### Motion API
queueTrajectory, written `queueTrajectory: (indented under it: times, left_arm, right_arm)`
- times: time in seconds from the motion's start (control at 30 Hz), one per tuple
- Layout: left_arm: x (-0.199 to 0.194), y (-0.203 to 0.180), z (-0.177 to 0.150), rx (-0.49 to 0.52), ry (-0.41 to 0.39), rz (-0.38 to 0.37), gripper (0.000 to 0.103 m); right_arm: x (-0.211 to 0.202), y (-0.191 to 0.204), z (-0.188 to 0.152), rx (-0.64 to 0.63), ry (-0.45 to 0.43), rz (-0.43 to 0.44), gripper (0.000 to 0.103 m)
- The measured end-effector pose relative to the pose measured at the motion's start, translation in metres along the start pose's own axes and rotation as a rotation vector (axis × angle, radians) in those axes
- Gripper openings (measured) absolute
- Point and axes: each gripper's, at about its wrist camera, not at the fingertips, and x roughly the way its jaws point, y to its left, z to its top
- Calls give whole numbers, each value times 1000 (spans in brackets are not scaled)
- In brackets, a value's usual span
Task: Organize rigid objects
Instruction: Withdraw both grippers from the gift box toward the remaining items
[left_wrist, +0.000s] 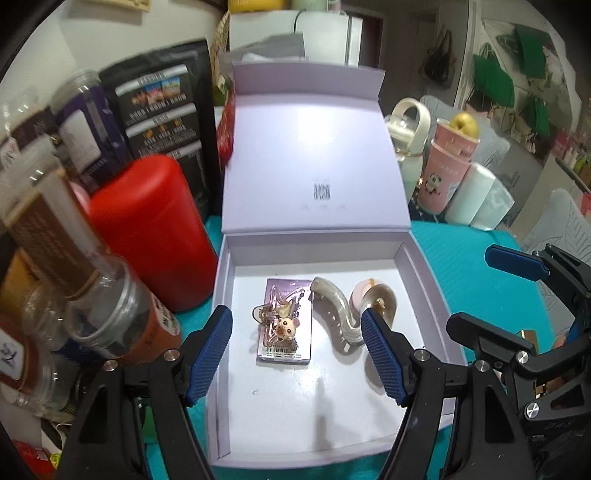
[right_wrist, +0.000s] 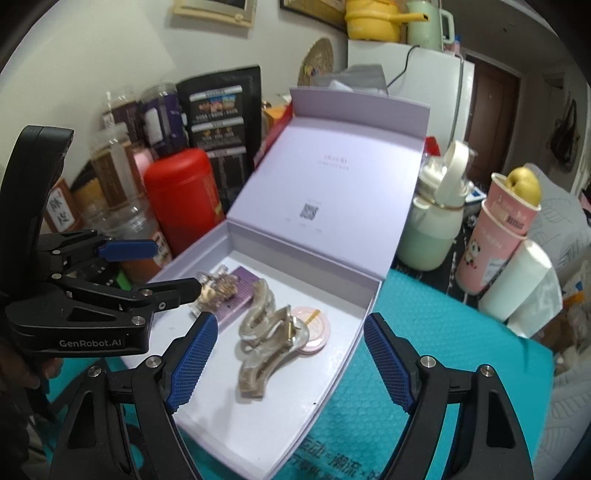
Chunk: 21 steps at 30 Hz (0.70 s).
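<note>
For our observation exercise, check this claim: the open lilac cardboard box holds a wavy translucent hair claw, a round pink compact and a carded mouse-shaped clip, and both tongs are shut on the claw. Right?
Not quite. Both wrist views show the left tongs and right tongs open and empty. The open lilac cardboard box does hold the wavy translucent hair claw, the round pink compact and the carded mouse-shaped clip.

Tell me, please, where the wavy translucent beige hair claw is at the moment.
The wavy translucent beige hair claw lies inside the open lavender cardboard box, on its white floor, between the purple hair-clip card to its left and the small round pink case to its right.
</note>
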Motion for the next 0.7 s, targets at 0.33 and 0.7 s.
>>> queueTrajectory:
  times: [0.33, 0.7]
  left_arm:
    - [-39, -8, -7, 0, -64, -4, 82]
    - [-69, -19, -16, 3, -119, -17, 103]
  right_arm:
    - [-36, 13, -2, -22, -48, -9, 82]
    - [-65, 18, -13, -5, -73, -26, 82]
